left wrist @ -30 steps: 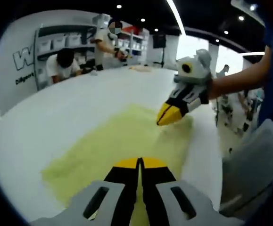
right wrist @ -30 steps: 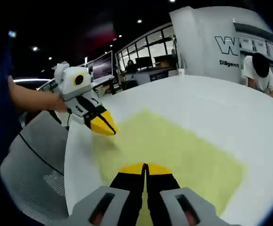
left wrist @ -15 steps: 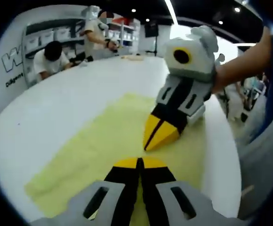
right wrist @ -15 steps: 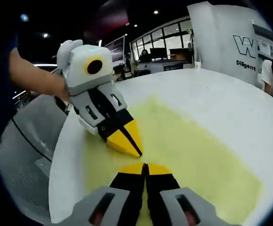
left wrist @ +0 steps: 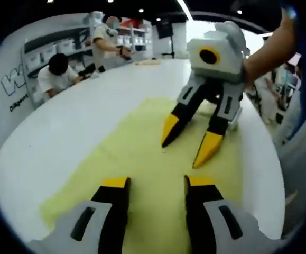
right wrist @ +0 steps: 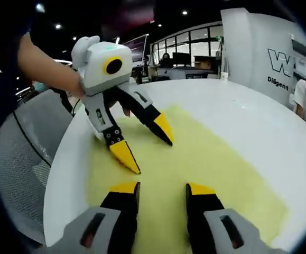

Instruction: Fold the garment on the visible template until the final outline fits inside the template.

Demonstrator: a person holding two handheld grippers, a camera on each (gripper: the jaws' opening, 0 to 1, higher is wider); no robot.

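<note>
Both grippers spread wide over the cloth! In the left gripper view the left gripper (left wrist: 155,182) rises from the bottom of the frame, jaws parted with nothing between them, and the pale yellow garment (left wrist: 137,159) lies flat beneath, running from lower left up to the centre. The right gripper (left wrist: 189,140) comes in from the upper right, jaws splayed too, its yellow tips down at the fabric.

In the right gripper view the garment's far edge runs diagonally toward the lower right, with broad bare white table (right wrist: 248,121) beyond it. At the left the cloth lies near the table's rim, a grey mesh chair (right wrist: 20,169) just past it.

Writing: a large "W" (right wrist: 278,57) on the white wall at upper right, with smaller letters under it that are cut off.
</note>
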